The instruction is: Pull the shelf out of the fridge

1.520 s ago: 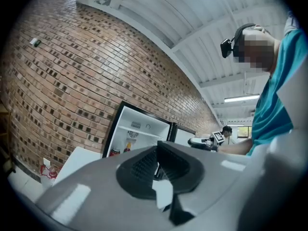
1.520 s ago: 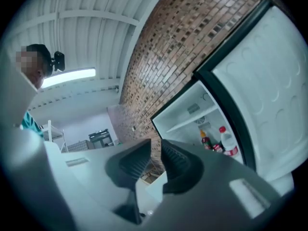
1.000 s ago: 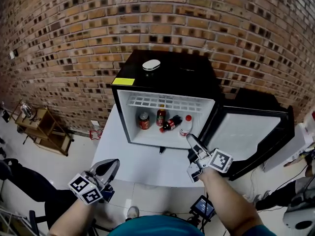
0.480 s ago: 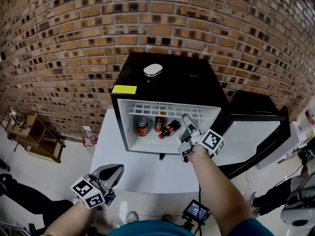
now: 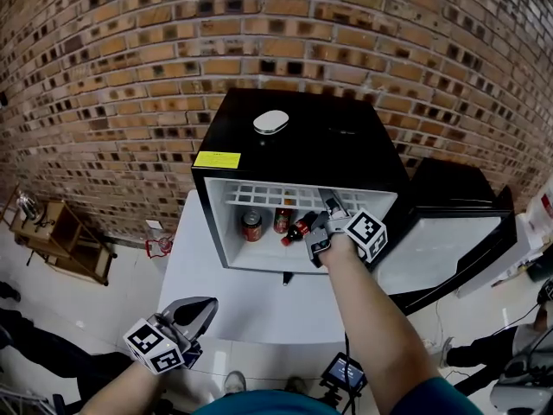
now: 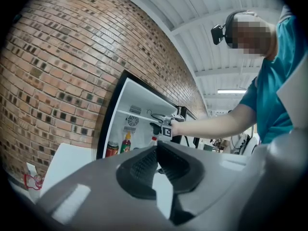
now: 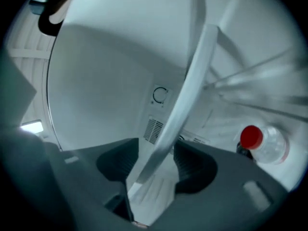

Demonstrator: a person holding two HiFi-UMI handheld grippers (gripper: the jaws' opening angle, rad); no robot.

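The fridge stood open on the white surface, with the shelf seated at the top of its compartment. Your right tongs had just been opening, their parted jaws astride the shelf's front rail. Your left tongs were closed and empty.

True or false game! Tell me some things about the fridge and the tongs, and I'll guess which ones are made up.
1. The fridge door stands open. True.
2. The right tongs squeeze a red can. False: they have just been opening and stand wide, with the front bar of the shelf between them.
3. A white oval thing lies on top of the fridge. True.
4. The left tongs reach inside the fridge. False: they are shut and held low by the front edge of the table.
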